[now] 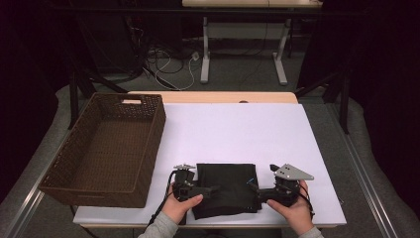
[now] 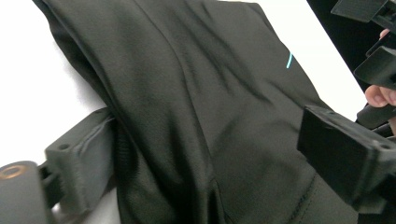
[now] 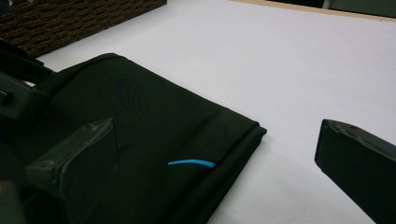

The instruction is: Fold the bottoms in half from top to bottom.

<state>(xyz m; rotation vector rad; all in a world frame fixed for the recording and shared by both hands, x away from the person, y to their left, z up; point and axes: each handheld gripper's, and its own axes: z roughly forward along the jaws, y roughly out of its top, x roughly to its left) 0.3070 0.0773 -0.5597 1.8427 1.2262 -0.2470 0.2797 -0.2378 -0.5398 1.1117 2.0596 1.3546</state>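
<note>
A brown woven basket [image 1: 106, 148] stands on the left part of the table [image 1: 247, 134]. It is rectangular, with a cut-out handle in its far wall, and its inside is bare. In the right tool's view a corner of its coarse weave [image 3: 70, 18] shows at the top left.

A folded black cloth [image 1: 228, 191] lies flat on the white tabletop near the front edge, just right of the basket and apart from it. It is roughly square, smooth and matte, stacked in several layers whose folded edges show at its right side [image 3: 233, 158]. A short bright-blue mark [image 3: 192, 163] sits near that edge; it also shows in the left tool's view [image 2: 289, 59]. Soft creases run across the cloth [image 2: 196, 116] there.

The left tool [image 1: 208, 189] reaches in from the cloth's left side. Its jaws stand wide on either side of a raised fold of the cloth, one under the edge and one over the top, and are not clamped on it.

The right tool [image 1: 255, 191] rests at the cloth's right edge with jaws released: one over the cloth, the other over bare table. Both tools are black hard plastic; a grey three-cornered plate [image 1: 293, 172] tops the right one.
</note>
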